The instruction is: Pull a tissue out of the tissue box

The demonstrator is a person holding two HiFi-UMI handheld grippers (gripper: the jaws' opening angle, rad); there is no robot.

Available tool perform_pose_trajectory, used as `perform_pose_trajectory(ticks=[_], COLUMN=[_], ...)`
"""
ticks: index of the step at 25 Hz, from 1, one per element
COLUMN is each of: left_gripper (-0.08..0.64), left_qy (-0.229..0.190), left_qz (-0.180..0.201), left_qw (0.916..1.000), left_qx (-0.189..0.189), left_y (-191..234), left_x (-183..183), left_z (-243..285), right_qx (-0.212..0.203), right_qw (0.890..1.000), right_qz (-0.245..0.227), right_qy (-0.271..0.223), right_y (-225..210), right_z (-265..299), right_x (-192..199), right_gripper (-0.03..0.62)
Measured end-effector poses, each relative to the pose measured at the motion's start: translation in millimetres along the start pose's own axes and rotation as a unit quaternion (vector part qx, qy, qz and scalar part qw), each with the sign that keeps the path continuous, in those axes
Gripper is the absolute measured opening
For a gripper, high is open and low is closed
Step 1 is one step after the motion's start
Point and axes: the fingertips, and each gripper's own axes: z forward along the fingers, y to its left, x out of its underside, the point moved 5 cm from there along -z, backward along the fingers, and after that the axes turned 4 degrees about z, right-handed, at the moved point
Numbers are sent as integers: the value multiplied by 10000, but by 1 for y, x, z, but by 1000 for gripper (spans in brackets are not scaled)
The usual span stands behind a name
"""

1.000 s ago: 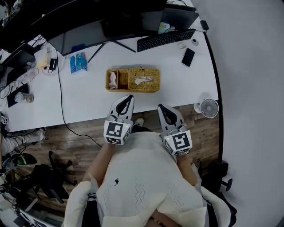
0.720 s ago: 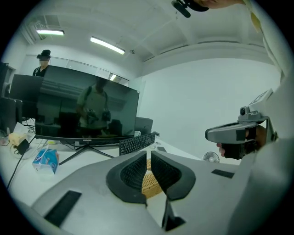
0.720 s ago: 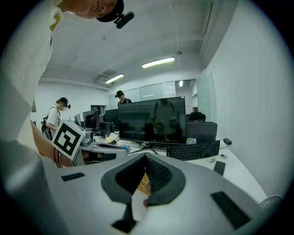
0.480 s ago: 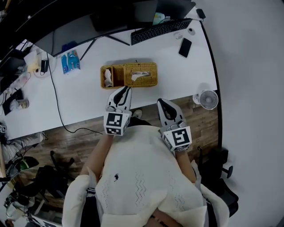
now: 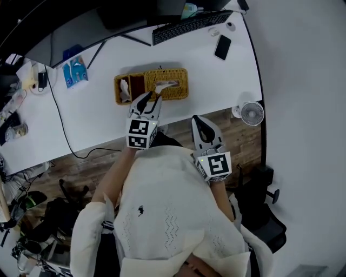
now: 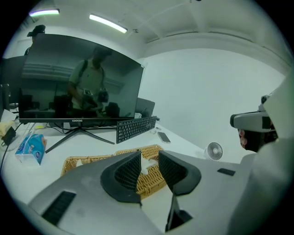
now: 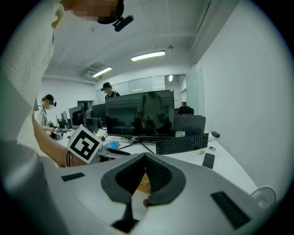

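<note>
We wear a cream knit top with zigzag stitching; our grey left tool and right tool carry black-and-white marker cubes.

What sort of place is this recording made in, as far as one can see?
Most likely an open office. A long white desk carries a large monitor and a keyboard. In the right gripper view, other people are seen beyond the desk, under long ceiling lights.

Upper centre, the left gripper covers the near rim of the tissue box, and the monitor runs off the top edge.
</note>
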Motion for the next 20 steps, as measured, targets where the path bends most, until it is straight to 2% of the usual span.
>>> perform_pose_trajectory(ticks=[8, 15, 16, 18, 20], left_gripper=[120, 120, 108, 41, 23], left_qy=[453, 818, 894, 1043, 1134], left_qz=[-249, -191, -150, -40, 38], left_qw=[9986, 9961, 9955, 9940, 9927], left_qx=[131, 283, 284, 318, 399], left_y=[10, 13, 13, 12, 10], left_x=[15, 22, 24, 27, 31], left_z=[28, 49, 50, 51, 51], right_qx=[347, 515, 540, 587, 629], right_qw=[9992, 9981, 9979, 9975, 9972], right_qz=[83, 140, 154, 184, 214], right_qy=[176, 318, 330, 348, 355], right_y=[-8, -7, -8, -8, -8], right_z=[4, 6, 6, 7, 6], right_x=[1, 6, 7, 8, 8], right_gripper=[2, 2, 2, 2, 2])
